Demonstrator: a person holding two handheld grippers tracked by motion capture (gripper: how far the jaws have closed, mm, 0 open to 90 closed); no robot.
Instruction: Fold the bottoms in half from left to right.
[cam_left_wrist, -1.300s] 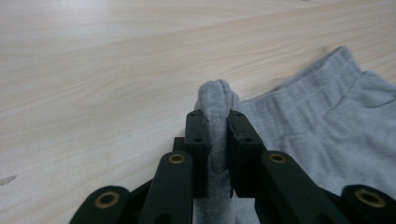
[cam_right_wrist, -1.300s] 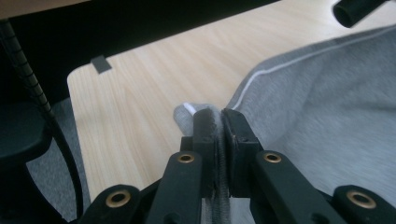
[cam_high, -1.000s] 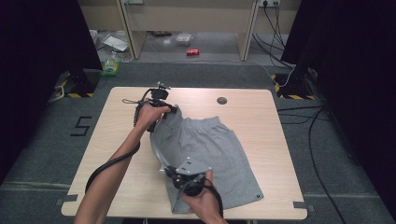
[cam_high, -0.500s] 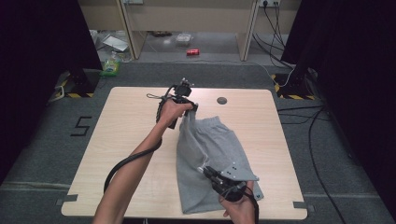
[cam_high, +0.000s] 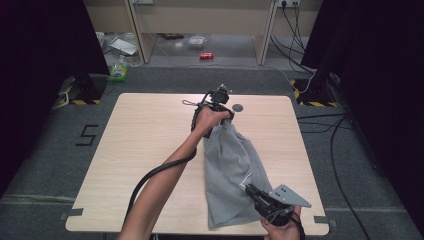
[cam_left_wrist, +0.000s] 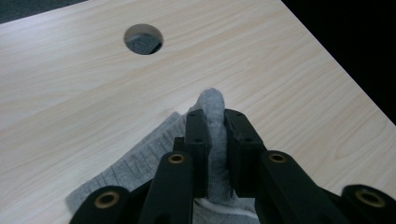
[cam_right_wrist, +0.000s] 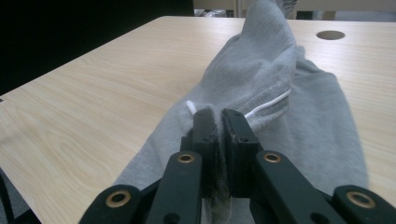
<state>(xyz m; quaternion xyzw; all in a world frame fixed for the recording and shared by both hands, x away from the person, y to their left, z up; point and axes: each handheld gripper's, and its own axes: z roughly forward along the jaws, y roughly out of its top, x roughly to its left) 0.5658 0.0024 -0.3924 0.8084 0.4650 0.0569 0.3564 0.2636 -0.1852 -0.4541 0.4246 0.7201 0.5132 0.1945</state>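
A grey pair of shorts (cam_high: 231, 170) lies stretched lengthwise on the light wooden table (cam_high: 150, 150), from the far middle to the near right edge. My left gripper (cam_high: 226, 116) is shut on its far end; a pinched fold of grey cloth (cam_left_wrist: 214, 116) sticks up between the jaws. At the near end my right gripper (cam_high: 251, 191) is shut on the cloth's edge (cam_right_wrist: 218, 140), next to a white drawstring (cam_right_wrist: 266, 105). The shorts (cam_right_wrist: 280, 93) rise in a ridge away from that gripper.
A round cable hole (cam_high: 238, 107) sits in the table just beyond the left gripper, also seen as the hole (cam_left_wrist: 143, 39). The table's right edge (cam_left_wrist: 336, 65) runs close by. Cables and litter lie on the grey floor (cam_high: 210, 75) behind the table.
Both hands carried the shorts rightward across the table. The cloth, spread wide a second ago, now lies folded into a narrow strip. The right gripper went from the near middle to the near right.
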